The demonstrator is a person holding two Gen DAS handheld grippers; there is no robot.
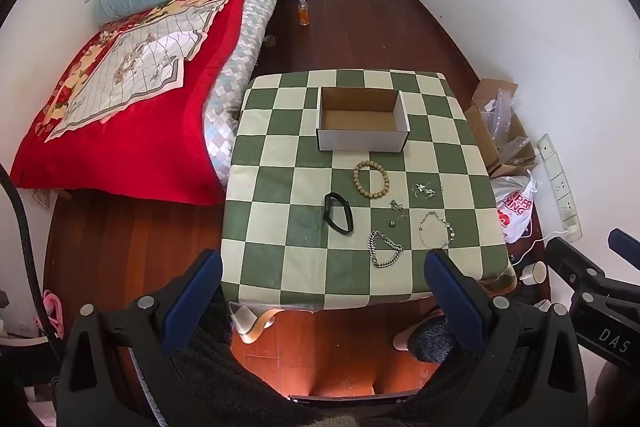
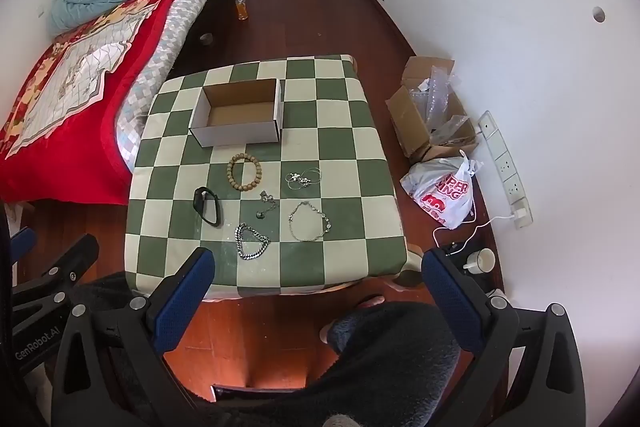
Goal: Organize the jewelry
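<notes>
- Tabletop point(image 1: 280, 163): a square surface under a green-and-cream checked cloth, soft at the edges.
- Box point(image 1: 362, 147): open white cardboard with a brown inside, nothing in it, near the far edge.
- Bead bracelet point(image 1: 371, 179): a ring of round tan beads, just in front of the box.
- Black band point(image 1: 338, 214): a smooth dark loop, toward the left edge.
- Curb chain point(image 1: 385, 248): heavy silver links, nearest the near edge.
- Thin bracelet point(image 1: 437, 229) and fine necklace point(image 1: 427, 188): slim silver, toward the right edge.
- Small pendant chain point(image 2: 267, 205): bunched at the middle.
- Left gripper point(image 1: 322, 297) and right gripper point(image 2: 316, 293): blue-padded jaws spread wide, holding nothing, above the near edge.
</notes>
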